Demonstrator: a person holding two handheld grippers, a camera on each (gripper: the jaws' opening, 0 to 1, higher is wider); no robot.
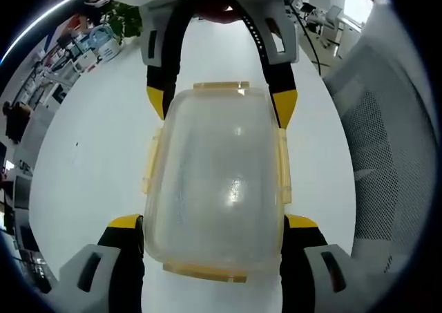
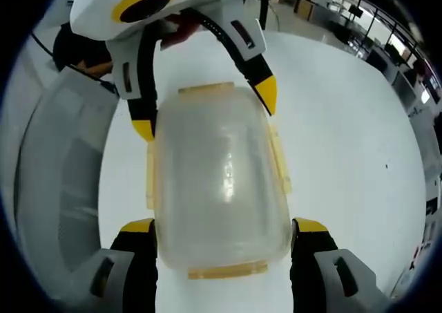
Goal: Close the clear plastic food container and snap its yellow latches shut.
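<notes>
**Inspector:** Start at the near end. In the left gripper view, the left gripper (image 1: 213, 231) has its jaws spread wide, one on each side of the container (image 1: 214, 188). The yellow tips sit against or just beside the near corners. I cannot tell whether they press. The right gripper view gives the same picture from the opposite end: the right gripper (image 2: 224, 233) stands with jaws apart, straddling its own near end of the container. Neither pair is clamped on anything.

**Assistant:** And the container itself?

**Inspector:** It sits on the white desk (image 1: 90, 161), lid (image 1: 217, 168) in place on top, between the two grippers, which face each other along its length. The yellow latches (image 1: 284, 166) show along both long sides and both short ends. Whether any is snapped down, I cannot say; the side ones appear to flare outward slightly.

**Assistant:** How should the step be done?

**Inspector:** In my judgement, seat the lid level first, then press each latch down and inward with one jaw tip, while the other gripper steadies the opposite end so the container does not slide on the smooth desk. Work opposite latches in turn to avoid tilting the lid.

**Assistant:** Anything beyond?

**Inspector:** A mesh-backed chair (image 1: 387, 133) stands beside the desk. Farther off, office furniture and a green plant (image 1: 124, 17).
</notes>
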